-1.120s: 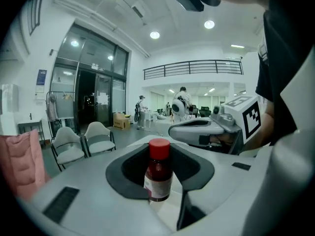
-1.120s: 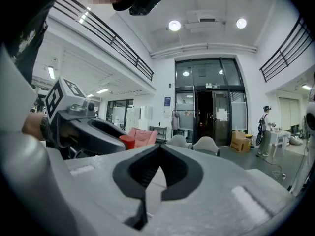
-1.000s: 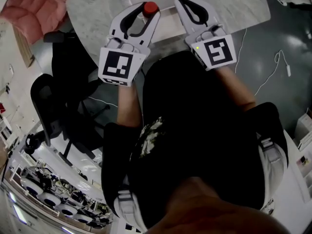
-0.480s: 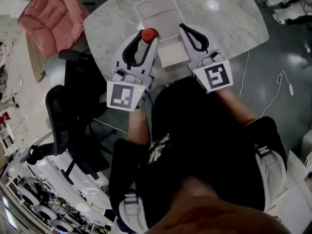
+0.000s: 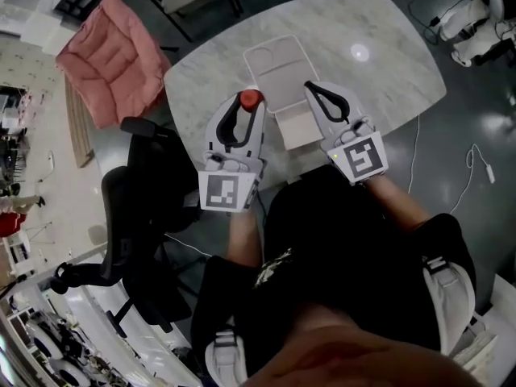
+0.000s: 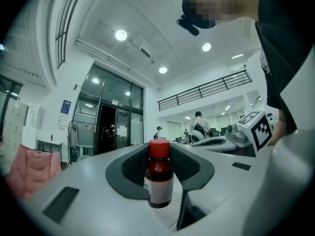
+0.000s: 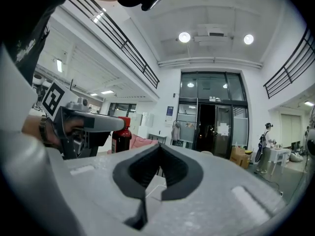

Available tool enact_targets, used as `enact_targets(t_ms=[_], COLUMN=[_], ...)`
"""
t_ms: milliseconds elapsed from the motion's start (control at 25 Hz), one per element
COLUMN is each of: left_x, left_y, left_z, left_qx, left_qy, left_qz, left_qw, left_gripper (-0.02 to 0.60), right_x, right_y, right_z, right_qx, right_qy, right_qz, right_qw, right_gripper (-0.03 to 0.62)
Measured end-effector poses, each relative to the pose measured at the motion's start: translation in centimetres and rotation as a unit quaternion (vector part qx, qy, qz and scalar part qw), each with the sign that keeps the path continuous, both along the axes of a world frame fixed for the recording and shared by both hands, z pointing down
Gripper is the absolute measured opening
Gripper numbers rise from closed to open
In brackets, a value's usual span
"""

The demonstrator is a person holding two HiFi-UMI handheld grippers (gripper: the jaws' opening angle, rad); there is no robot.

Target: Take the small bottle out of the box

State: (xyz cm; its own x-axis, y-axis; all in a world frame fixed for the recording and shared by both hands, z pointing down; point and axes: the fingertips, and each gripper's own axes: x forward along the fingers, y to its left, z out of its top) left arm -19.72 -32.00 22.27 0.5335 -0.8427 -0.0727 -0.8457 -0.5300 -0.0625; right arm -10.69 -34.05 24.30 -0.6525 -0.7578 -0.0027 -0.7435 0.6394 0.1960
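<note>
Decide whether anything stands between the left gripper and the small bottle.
Nothing visible does: the left gripper grips the small bottle between its fingers, outside the open box.

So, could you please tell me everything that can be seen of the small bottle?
It is a small bottle of dark red-brown material, glass or plastic, with a bright red cap and a pale label whose print is unreadable. It stands upright between the left gripper's jaws; their dark ridged pads press on its sides. Nothing else touches it. In the head view it is outside the open pale box, by that box's left edge.
</note>
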Motion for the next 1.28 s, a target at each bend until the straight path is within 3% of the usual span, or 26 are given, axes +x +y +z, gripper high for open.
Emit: enact_targets(t_ms=[520, 1040, 1280], left_x=[0.5, 1.4, 1.0], left_y=[1.4, 1.4, 0.9], left_z=[-0.6, -1.6, -0.9], left_qx=[-0.015, 0.016, 0.024], left_qy=[0.012, -0.001, -0.013], left_qz=[-0.006, -0.008, -0.034], left_qw=[0.9998, 0.9998, 0.9991], left_gripper=[0.141, 0.141, 0.143], right_x=[0.1, 0.8, 0.7], right_y=[0.8, 1.0, 0.9], right_z=[-1.2, -2.2, -2.0], right_qx=[0.004, 0.023, 0.017], right_qy=[-0.008, -0.026, -0.036], right_qz=[-0.009, -0.012, -0.010], right_qw=[1.000, 0.999, 0.999], right_gripper=[-0.006, -0.006, -0.006])
